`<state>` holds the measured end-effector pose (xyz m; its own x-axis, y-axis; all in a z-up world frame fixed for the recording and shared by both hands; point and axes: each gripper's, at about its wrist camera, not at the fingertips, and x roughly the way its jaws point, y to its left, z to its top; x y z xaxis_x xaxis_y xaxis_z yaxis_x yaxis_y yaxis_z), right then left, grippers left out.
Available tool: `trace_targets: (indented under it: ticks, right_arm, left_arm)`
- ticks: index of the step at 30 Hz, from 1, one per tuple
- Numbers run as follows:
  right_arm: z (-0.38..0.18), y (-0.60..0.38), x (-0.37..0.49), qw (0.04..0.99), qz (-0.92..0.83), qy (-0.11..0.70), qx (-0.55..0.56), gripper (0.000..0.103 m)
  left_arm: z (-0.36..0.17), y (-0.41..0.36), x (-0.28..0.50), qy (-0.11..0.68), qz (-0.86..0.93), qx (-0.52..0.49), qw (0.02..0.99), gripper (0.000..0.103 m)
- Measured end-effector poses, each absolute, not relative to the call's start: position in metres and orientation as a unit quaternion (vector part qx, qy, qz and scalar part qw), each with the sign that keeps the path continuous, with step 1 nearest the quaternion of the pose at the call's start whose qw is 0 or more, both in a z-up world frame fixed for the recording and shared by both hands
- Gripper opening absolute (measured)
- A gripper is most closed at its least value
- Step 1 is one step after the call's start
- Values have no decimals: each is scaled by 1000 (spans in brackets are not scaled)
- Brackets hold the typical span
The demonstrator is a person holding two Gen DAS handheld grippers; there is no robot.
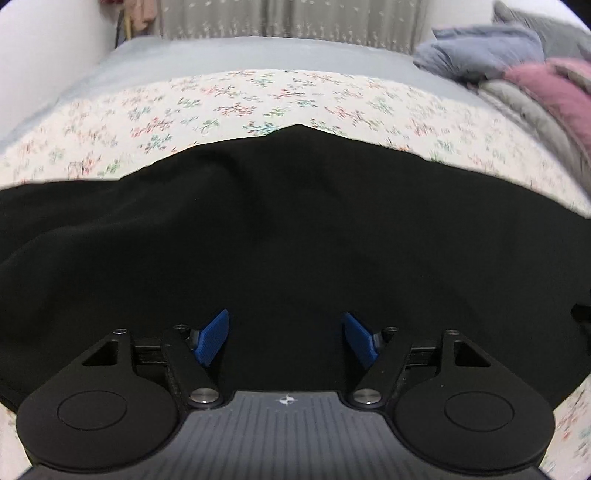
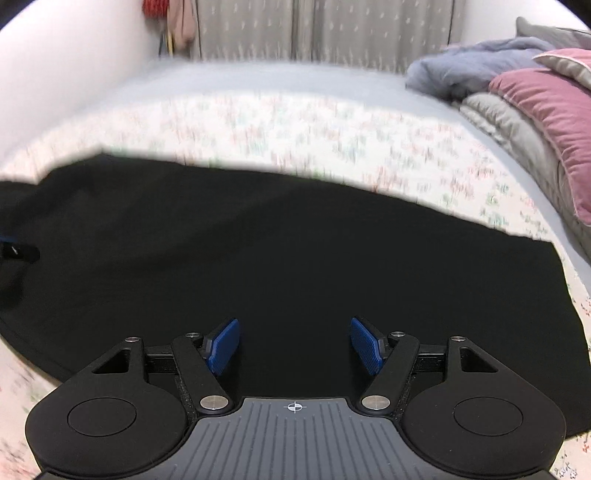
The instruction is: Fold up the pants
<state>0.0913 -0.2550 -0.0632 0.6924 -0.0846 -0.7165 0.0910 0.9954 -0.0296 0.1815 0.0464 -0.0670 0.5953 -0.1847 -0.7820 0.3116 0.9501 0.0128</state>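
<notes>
Black pants (image 1: 280,229) lie spread flat across a floral bedsheet (image 1: 236,103), filling the middle of both wrist views. My left gripper (image 1: 286,338) hovers over the dark cloth with its blue pads (image 1: 212,341) wide apart and nothing between them. My right gripper (image 2: 295,345) is likewise open above the pants (image 2: 288,251), its blue pads (image 2: 365,345) apart and free of cloth. A dark piece of the left gripper (image 2: 16,253) shows at the left edge of the right wrist view. Folds in the fabric are hard to make out because it is so dark.
A heap of bedding lies at the right end of the bed: a pink quilt (image 2: 546,122), grey quilt (image 2: 517,136) and bluish blanket (image 2: 461,70). A white wall (image 2: 74,74) runs along the left and a curtain (image 2: 314,29) hangs behind the bed.
</notes>
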Motion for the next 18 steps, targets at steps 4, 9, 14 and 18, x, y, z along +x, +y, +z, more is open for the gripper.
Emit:
trace_targets:
  ticks: [4,9,14,18]
  right_arm:
    - [-61,-278,88,912,-76,401,43,69]
    - [-57,-290,89,918,-80,382,68,70]
    - [-49,-273,97,925,-15,368,94,70]
    - [-42,-259,120,925,19,369,85,70]
  left_arm:
    - [-62,53,183,444,-145,49,883,80]
    - [-56,61,195,446,-129,22,886,80]
    - [-58,62,210,458,-119,-11,881,80]
    - [-61,59,213,465,-121,-9,877,84]
